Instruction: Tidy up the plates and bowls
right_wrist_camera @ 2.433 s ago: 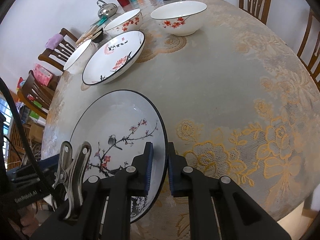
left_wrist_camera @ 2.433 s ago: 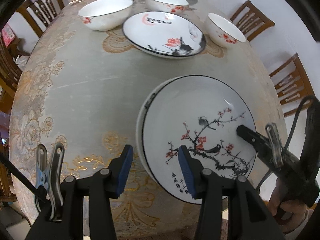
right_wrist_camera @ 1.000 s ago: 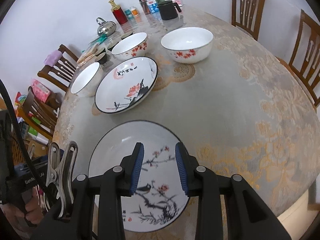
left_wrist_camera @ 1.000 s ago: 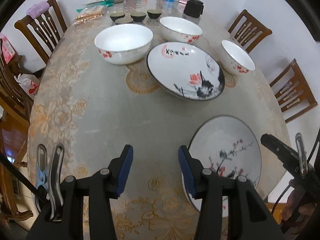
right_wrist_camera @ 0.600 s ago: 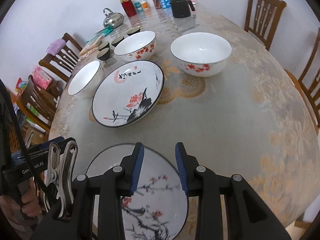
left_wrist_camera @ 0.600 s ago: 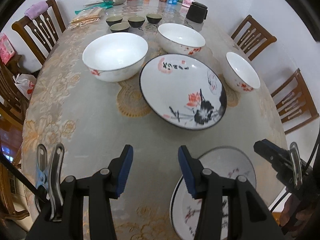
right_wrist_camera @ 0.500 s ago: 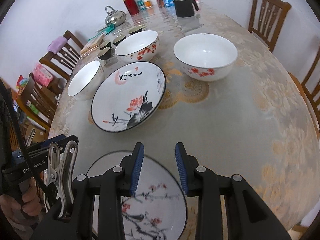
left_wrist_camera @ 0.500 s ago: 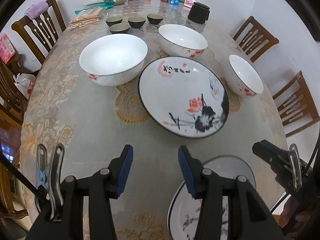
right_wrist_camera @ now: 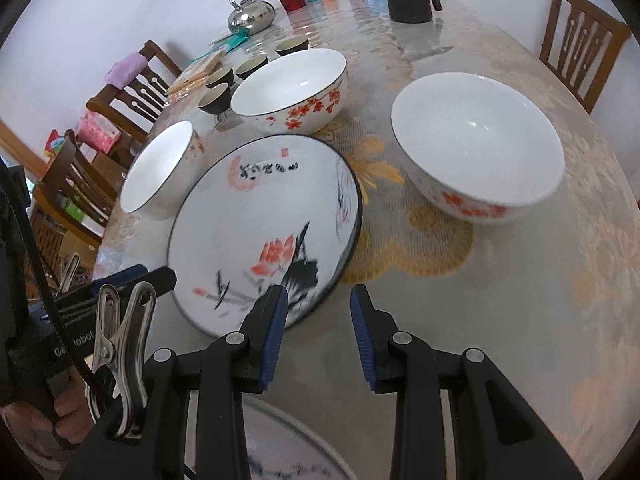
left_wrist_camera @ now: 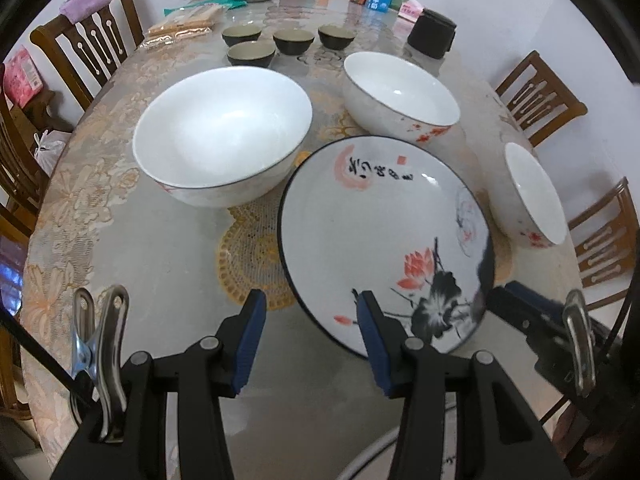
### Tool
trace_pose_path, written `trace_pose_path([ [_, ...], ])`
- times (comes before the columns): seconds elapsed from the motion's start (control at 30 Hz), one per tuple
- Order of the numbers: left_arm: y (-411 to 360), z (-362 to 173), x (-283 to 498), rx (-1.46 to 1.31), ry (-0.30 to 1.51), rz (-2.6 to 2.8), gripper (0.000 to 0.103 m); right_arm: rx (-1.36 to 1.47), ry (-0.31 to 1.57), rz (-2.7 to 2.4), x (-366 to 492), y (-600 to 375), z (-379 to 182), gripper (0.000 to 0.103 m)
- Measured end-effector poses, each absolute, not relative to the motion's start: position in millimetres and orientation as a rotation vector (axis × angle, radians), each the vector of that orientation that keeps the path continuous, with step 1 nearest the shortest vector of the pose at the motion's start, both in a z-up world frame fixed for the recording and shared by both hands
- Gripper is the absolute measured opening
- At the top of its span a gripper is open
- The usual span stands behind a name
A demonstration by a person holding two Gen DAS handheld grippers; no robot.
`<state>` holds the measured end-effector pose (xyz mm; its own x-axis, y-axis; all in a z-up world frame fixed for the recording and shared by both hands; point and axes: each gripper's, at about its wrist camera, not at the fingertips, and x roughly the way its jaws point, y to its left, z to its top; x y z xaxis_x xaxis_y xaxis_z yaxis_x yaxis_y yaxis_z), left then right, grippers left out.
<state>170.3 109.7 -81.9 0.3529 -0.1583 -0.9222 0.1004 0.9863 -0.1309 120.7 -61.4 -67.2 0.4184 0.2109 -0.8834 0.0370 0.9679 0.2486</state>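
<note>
Both grippers, left gripper and right gripper, gaping wide and empty, lotus plate just ahead between them; looks like approach step, next: straddle its near rim and close.

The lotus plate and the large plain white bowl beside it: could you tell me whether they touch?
Cannot tell. In the left wrist view the lotus plate rim meets the white bowl outline with no visible gap, but overlap could cause that.

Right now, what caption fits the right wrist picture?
Open right gripper hovers near the lotus plate, three white bowls around it.
</note>
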Motion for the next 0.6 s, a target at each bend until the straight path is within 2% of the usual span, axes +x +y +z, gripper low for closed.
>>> trace_pose_path([
  [0.6, 100, -111, 201, -0.039, 1.201, -0.154, 0.049, 0.246, 1.177, 0.155, 168, -66, -96, 0.035],
])
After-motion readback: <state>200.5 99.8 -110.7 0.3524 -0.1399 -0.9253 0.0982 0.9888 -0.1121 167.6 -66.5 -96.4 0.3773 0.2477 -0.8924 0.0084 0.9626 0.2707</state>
